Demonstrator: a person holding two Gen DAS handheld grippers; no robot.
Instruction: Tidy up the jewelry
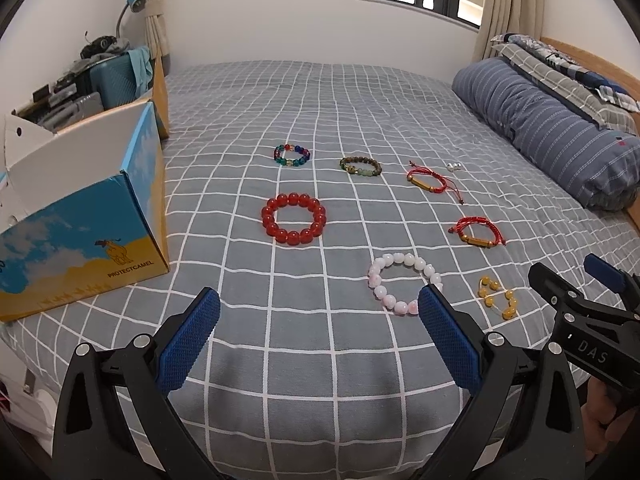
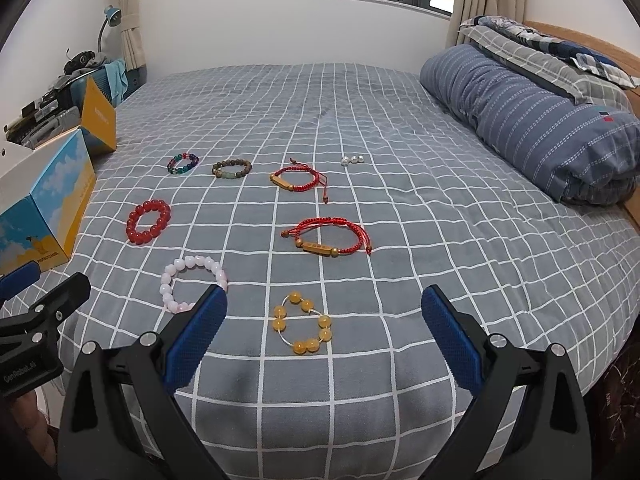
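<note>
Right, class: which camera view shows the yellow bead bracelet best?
The right wrist view: the yellow bead bracelet lies whole and large between the open fingers. The left wrist view shows it small, off to the right.

Grey white-checked bedsheet, red bead bracelet

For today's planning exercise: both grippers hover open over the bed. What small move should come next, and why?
Probably lower the right gripper onto the yellow bead bracelet. It lies nearest, almost between the open jaws, apart from the pink bracelet. The open box on the left looks like the likely place for it.
</note>
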